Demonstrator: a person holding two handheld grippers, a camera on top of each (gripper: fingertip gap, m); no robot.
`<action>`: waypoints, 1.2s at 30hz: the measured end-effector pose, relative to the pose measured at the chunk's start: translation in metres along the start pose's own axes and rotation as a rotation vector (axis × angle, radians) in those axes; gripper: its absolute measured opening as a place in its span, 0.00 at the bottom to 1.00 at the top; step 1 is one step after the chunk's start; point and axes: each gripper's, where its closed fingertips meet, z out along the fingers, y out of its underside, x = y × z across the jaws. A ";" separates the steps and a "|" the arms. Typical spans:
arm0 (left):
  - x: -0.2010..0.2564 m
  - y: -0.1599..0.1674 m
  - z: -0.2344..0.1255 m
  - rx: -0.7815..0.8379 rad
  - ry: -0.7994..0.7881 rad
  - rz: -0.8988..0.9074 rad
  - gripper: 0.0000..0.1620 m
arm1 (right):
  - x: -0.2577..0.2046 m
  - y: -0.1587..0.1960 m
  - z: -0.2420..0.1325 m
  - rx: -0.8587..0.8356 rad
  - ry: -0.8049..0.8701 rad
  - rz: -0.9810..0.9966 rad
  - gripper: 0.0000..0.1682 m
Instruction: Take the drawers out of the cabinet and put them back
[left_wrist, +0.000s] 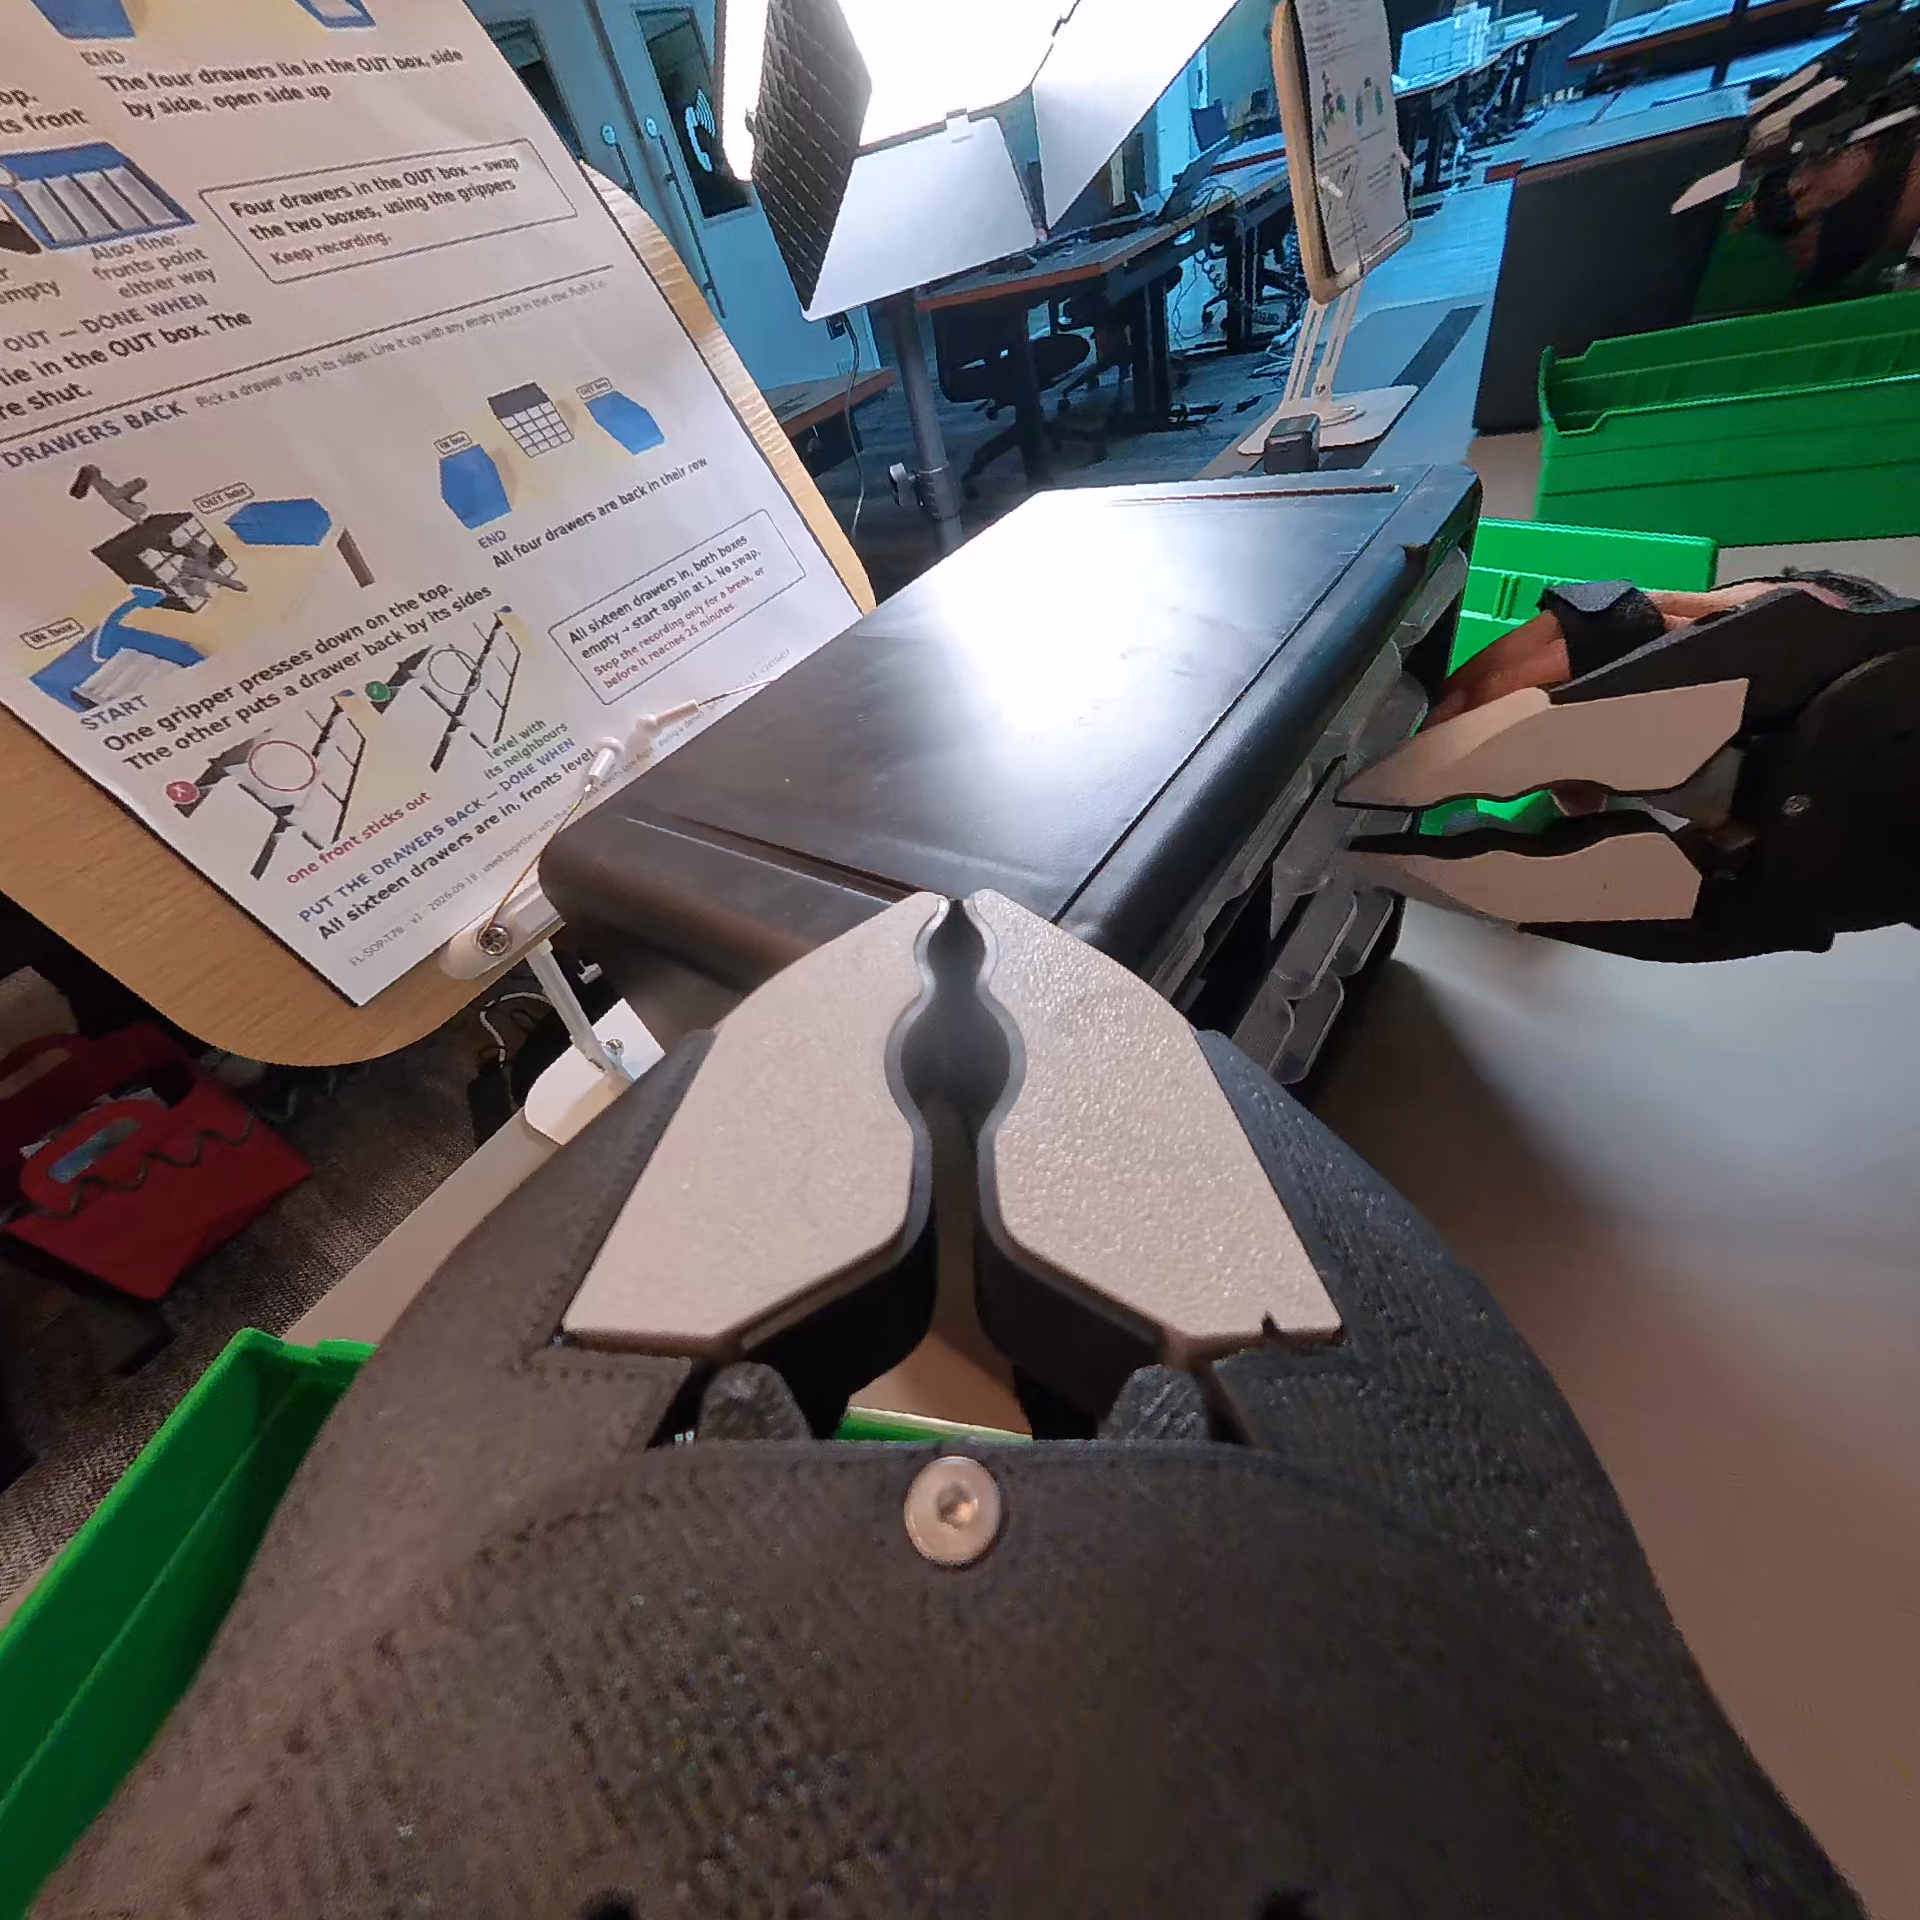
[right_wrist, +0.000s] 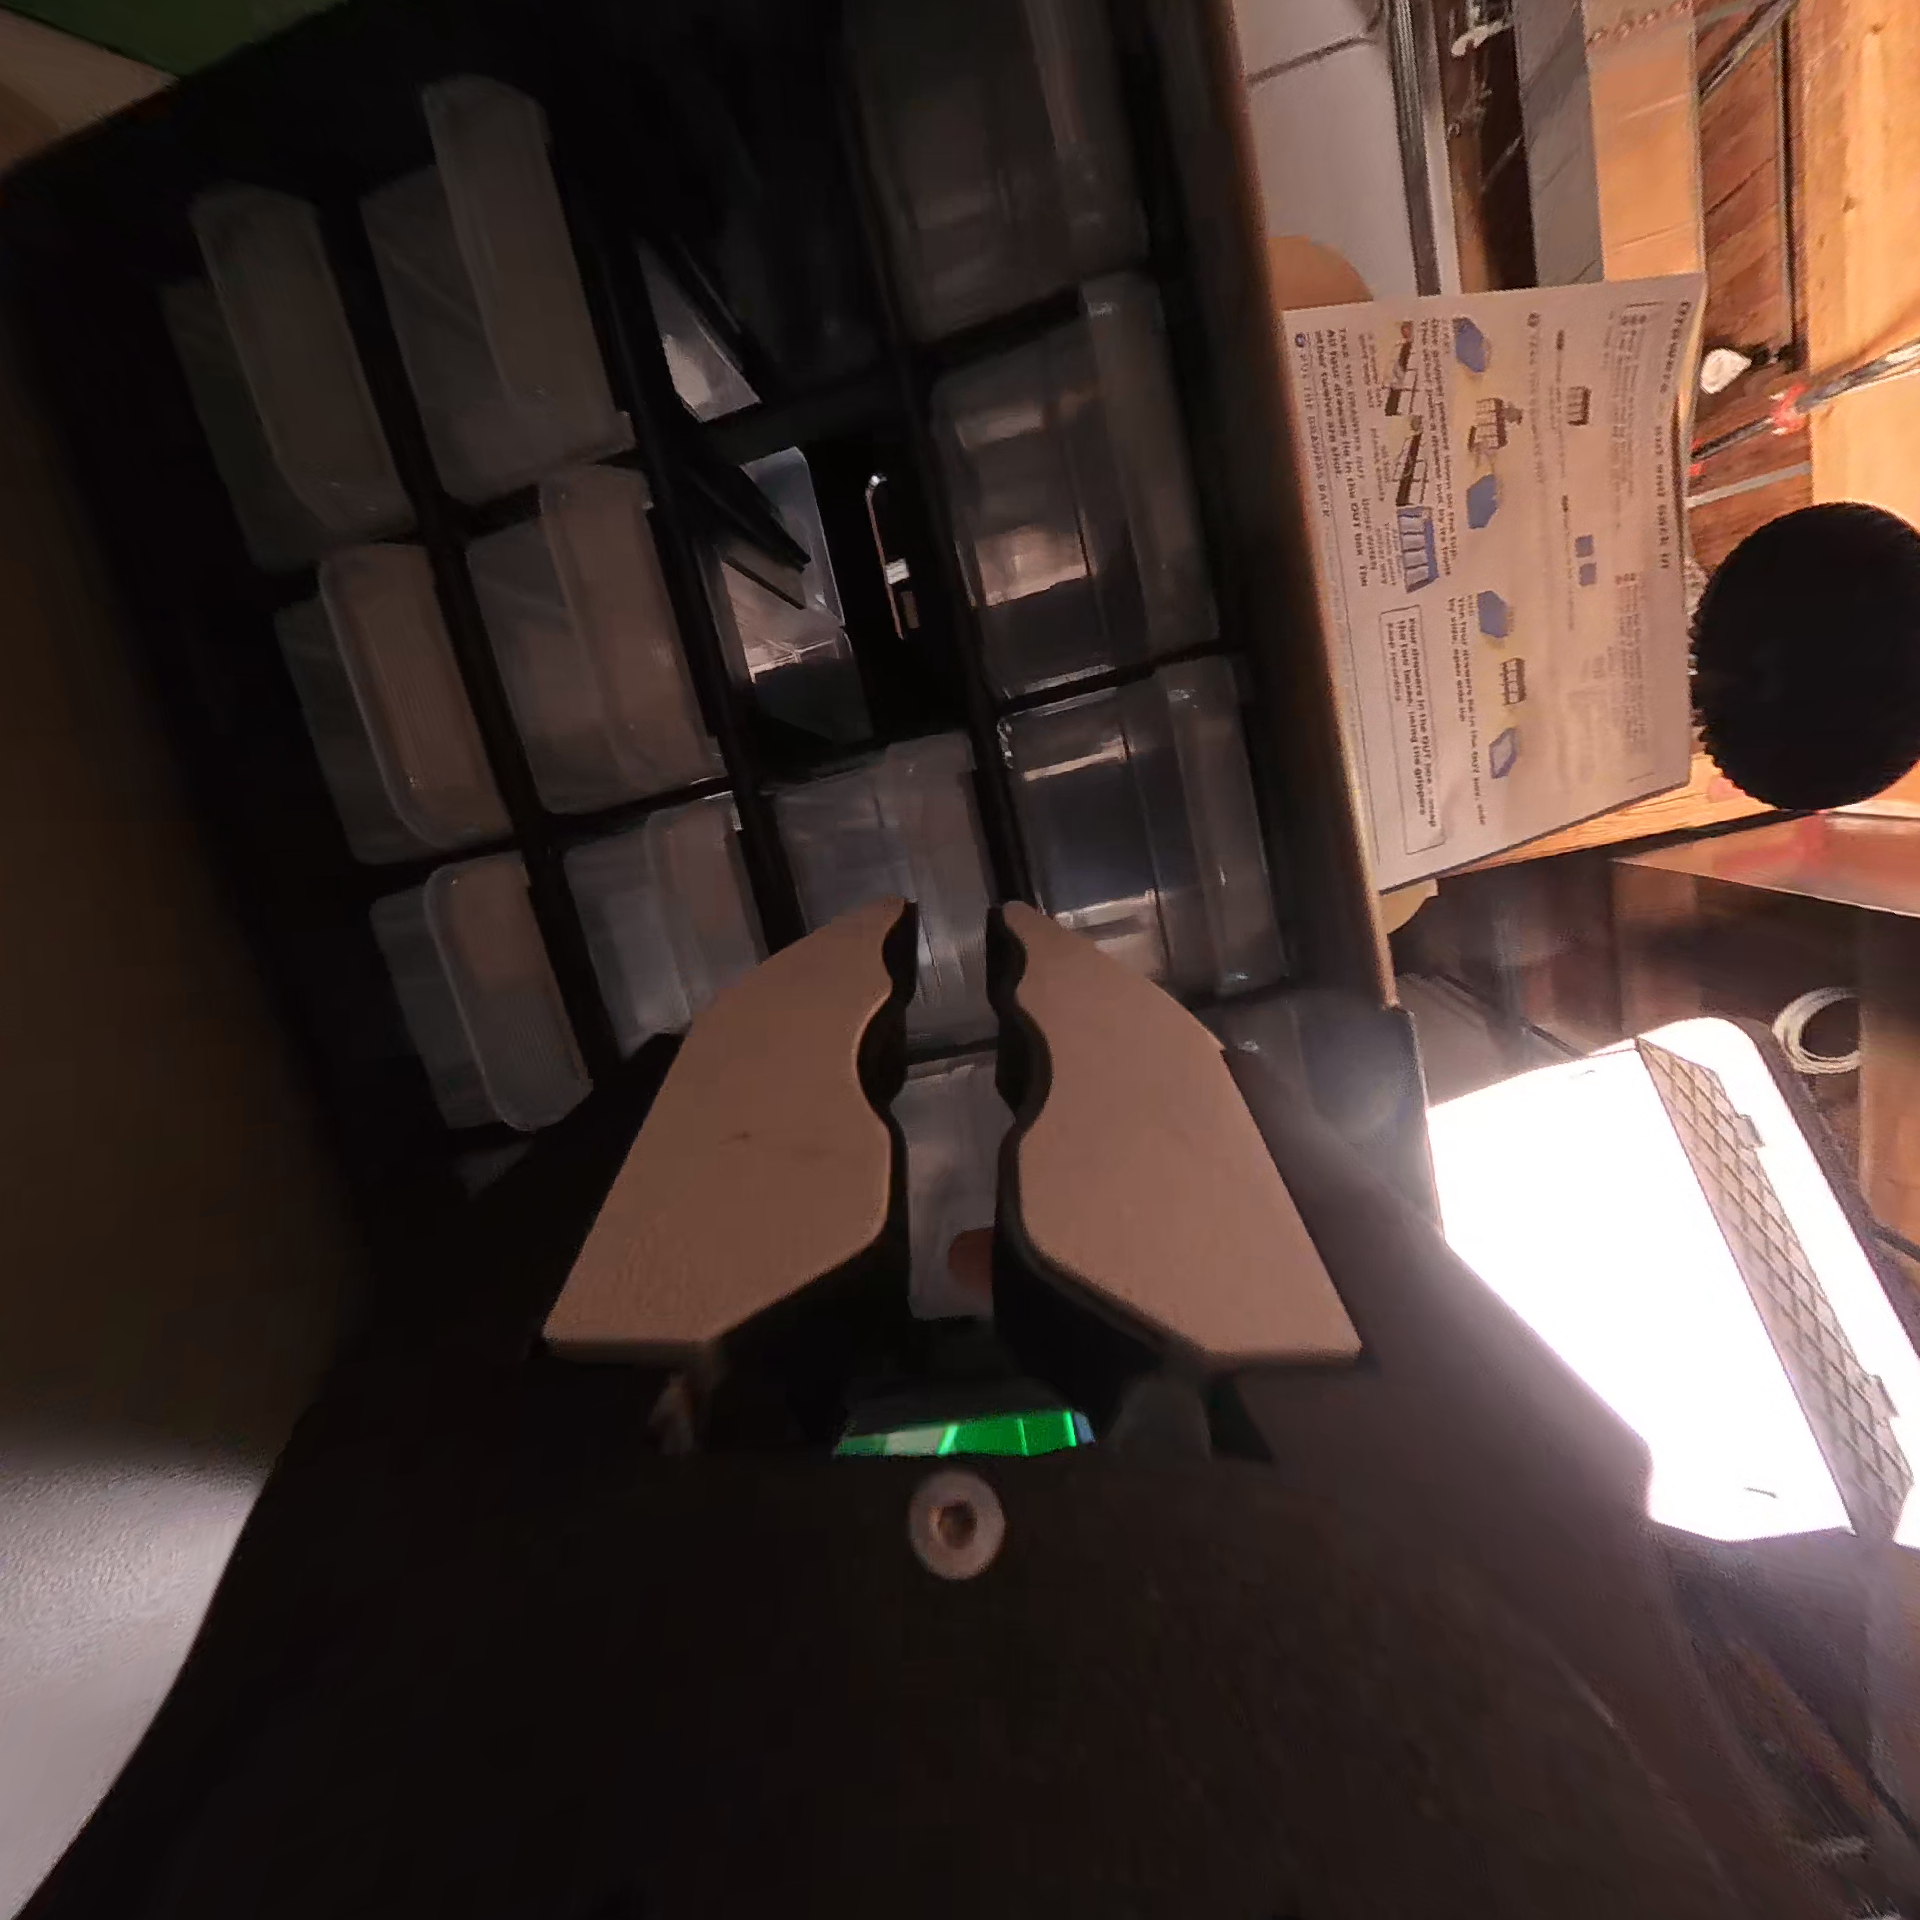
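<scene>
A black cabinet (left_wrist: 1039, 675) stands on the pale table (left_wrist: 1610, 1299). My left gripper (left_wrist: 954, 910) is shut and empty, its tips at the near end of the cabinet's top. In the right wrist view the cabinet's front (right_wrist: 1320, 644) holds several clear plastic drawers (right_wrist: 1070, 499), and two slots in one column (right_wrist: 878, 561) stand open and dark. My right gripper (right_wrist: 956, 935) is closed to a narrow gap on the front of a clear drawer (right_wrist: 943, 1153) at the end of that column. It also shows in the left wrist view (left_wrist: 1345, 821), held against the drawer fronts.
Green bins stand behind the cabinet (left_wrist: 1745, 416) and beside it (left_wrist: 1590, 571); another green bin (left_wrist: 156, 1538) is at my near left. An instruction sheet on a wooden board (left_wrist: 364, 520) stands left of the cabinet. A bright light panel (right_wrist: 1662, 1247) is close by.
</scene>
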 end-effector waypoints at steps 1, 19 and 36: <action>0.000 0.000 0.000 -0.001 0.000 0.001 0.00 | 0.000 0.001 -0.001 -0.006 0.000 0.004 0.07; 0.000 0.000 0.000 -0.001 -0.009 0.005 0.00 | 0.003 -0.009 -0.034 0.047 -0.354 0.203 0.19; 0.000 0.000 -0.001 -0.008 -0.008 0.016 0.00 | -0.027 -0.035 -0.074 0.011 -1.066 0.391 0.09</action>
